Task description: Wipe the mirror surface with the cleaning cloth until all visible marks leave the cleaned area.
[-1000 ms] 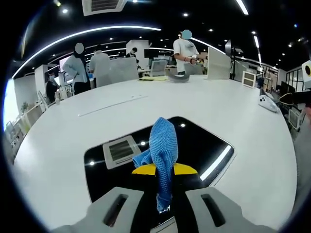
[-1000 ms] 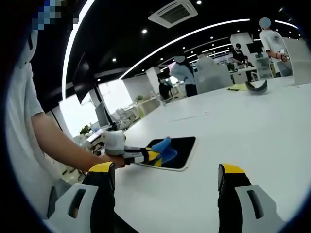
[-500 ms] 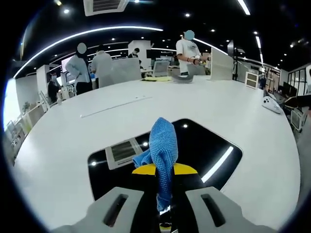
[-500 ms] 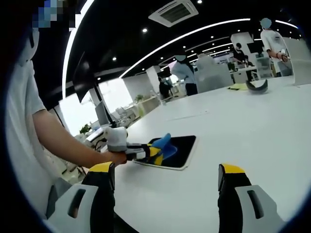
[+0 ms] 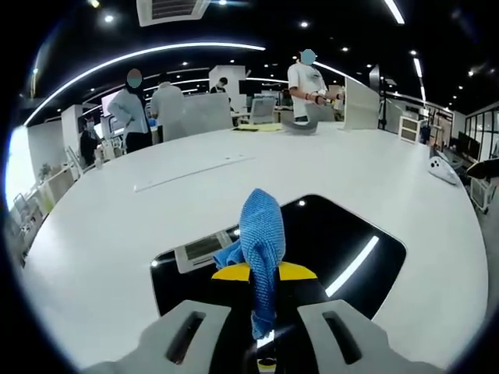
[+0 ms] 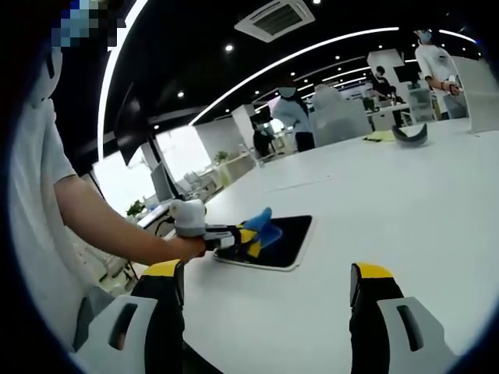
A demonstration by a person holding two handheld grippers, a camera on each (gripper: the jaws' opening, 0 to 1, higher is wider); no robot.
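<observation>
In the left gripper view, the left gripper (image 5: 263, 274) is pinching the blue cleaning cloth (image 5: 260, 241) between its yellow-tipped fingers (image 5: 231, 273), which are sitting closed tight on the fabric; the cloth is bunching up above the tips and hanging down between them. Just beyond the tips, the dark mirror (image 5: 343, 241) is lying flat on the white worktop (image 5: 101, 234), reflecting a ceiling vent and strip lights, with the cloth over its near edge. Whether the cloth is actually touching the glass is not clear.

In the right gripper view, the right gripper (image 6: 265, 292) is hovering above bare worktop with its fingers (image 6: 373, 288) spread wide and holding nothing. Past them, to the left, a person's bare forearm (image 6: 109, 226) is reaching in, and the left gripper is holding the cloth at the near end of the mirror.

Farther off on the worktop, a thin white strip (image 5: 191, 169) is lying, and a dark curved object (image 5: 300, 128) is resting near the far edge. Behind that, several people (image 5: 164, 105) are standing among desks.
</observation>
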